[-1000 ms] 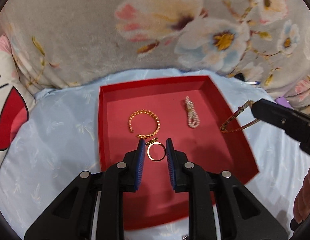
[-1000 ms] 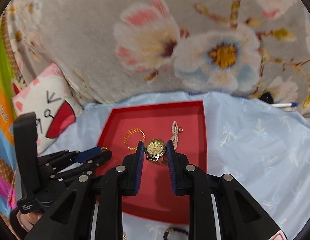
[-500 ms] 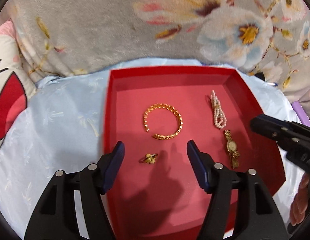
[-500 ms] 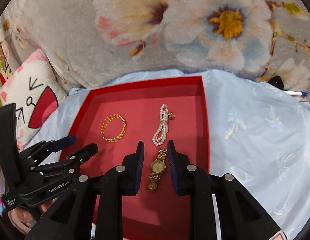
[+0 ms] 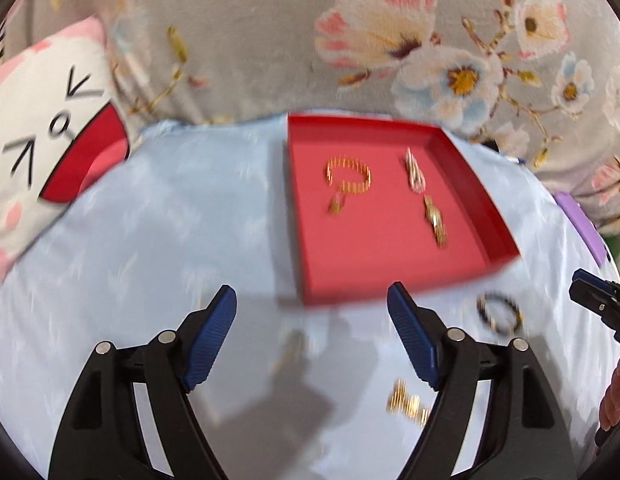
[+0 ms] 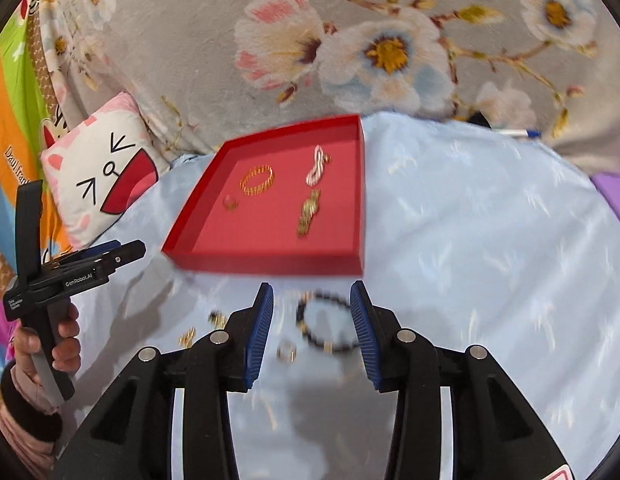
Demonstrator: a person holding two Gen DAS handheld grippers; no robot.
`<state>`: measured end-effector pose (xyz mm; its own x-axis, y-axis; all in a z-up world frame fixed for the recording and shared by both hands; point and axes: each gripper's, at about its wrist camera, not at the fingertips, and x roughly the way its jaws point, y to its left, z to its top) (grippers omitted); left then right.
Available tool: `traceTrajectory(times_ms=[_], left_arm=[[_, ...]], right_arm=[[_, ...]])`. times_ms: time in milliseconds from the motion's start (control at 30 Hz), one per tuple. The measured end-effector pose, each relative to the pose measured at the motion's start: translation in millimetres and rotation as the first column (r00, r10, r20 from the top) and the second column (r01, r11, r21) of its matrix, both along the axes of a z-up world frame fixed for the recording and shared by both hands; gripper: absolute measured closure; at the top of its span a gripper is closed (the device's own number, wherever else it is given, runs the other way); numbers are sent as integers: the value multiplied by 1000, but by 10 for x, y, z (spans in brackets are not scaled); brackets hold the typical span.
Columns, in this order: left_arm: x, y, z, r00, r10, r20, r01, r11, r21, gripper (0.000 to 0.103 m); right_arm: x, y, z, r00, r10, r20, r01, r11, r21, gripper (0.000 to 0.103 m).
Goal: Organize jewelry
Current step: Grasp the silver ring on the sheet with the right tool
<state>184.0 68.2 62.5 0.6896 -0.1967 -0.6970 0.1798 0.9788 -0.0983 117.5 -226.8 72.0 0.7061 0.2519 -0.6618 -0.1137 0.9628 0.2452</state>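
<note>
Left gripper (image 5: 310, 344): jaws stood wide, having just been opening, with nothing between the pads; it hung over the blue cloth (image 5: 170, 220) just short of the tray's near wall.
Right gripper (image 6: 311, 336): jaws about half apart, also just opening; the dark bead bracelet (image 6: 327, 326) lay on the cloth between the pads, which did not press on it.
Loose pieces: a small ring (image 6: 286, 351) lay at 8 o'clock from the bead bracelet; blurred gold bits (image 6: 188, 337) lay further toward 9 o'clock. In the left view a gold piece (image 5: 407, 402) sat beside the right-hand pad.
Tray (image 6: 270, 266): the red tray sat at 12 o'clock from both grippers, on the cloth.
Tray contents: a gold bangle (image 6: 258, 180) toward the back; a gold ring (image 6: 230, 203) at 7 o'clock from it; a pearl strand (image 6: 317, 168) at 3 o'clock from the bangle; a gold watch (image 6: 308, 212) at 6 o'clock from the pearls.
Person: a hand (image 6: 62, 344) gripped the left tool's handle.
Surroundings: a cat pillow (image 6: 102, 176) at 9 o'clock from the tray; a floral blanket (image 6: 349, 40) behind.
</note>
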Motion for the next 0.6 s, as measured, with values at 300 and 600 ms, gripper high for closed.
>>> traceTrajectory(times_ms=[300,600], left_arm=[[-830,84,-384,999,-12,-48,13,1000,18,28],[-1292,-17,-630,996,-45,-71,48,998,37,28]], right_arm=[[-767,70,-343,999,-18,-30,18,1000,-3,63],[-999,18,-492,998,-49,-32,48,999,-11,63]])
